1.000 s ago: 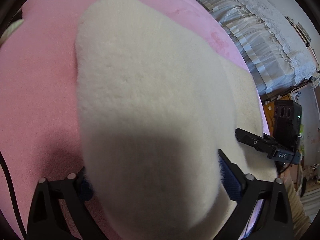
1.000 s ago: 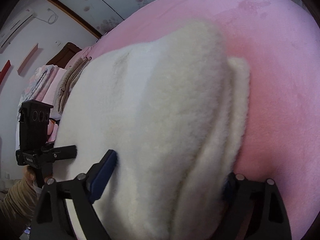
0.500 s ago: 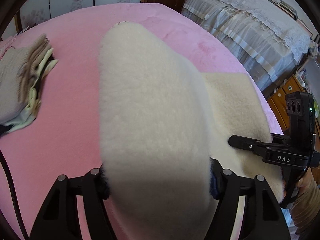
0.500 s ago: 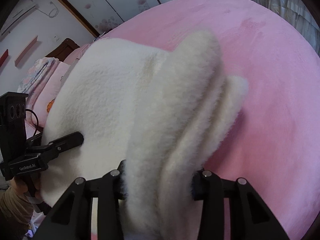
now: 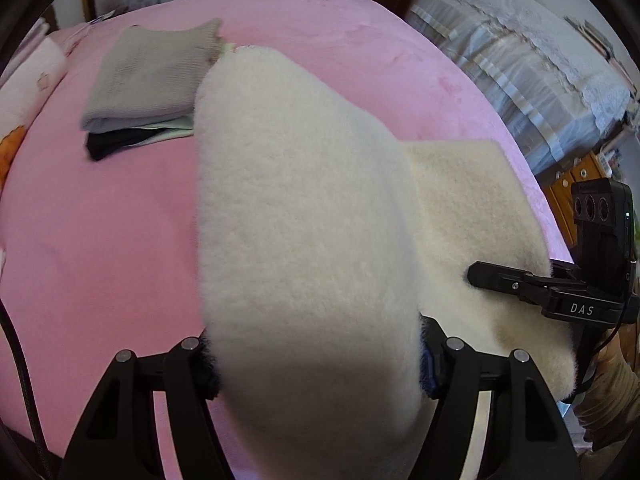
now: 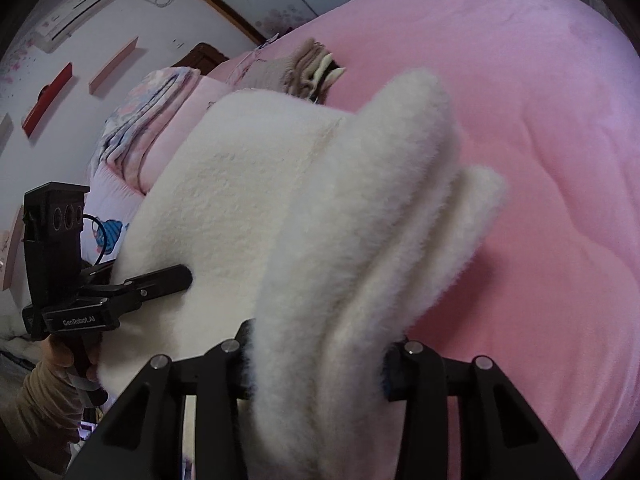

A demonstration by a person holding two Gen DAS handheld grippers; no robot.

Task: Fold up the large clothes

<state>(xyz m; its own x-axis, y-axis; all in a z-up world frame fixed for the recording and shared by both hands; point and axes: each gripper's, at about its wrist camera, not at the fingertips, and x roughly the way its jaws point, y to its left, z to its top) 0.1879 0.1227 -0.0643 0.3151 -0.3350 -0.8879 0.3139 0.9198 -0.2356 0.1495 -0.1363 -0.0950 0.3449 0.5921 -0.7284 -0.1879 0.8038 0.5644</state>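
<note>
A thick cream fleece garment (image 5: 304, 216) lies bunched over the near edge of the pink bed (image 5: 100, 216). My left gripper (image 5: 316, 360) is shut on a fat fold of it, which rises between the jaws and hides the fingertips. My right gripper (image 6: 316, 364) is shut on another thick fold of the same garment (image 6: 320, 208), lifted off the bed. Each gripper shows in the other's view: the right one (image 5: 480, 276) at the garment's right edge, the left one (image 6: 176, 276) at its left edge.
A stack of folded clothes (image 5: 152, 72), grey on top, lies at the far left of the bed and shows in the right wrist view (image 6: 304, 68). Pillows and folded bedding (image 6: 152, 120) lie at the head. A second bed with a white cover (image 5: 520, 64) stands at right.
Both grippers closed from wide open onto folds of the fleece, then lifted and pulled back, raising the garment off the bed. The folded stack came into view.
</note>
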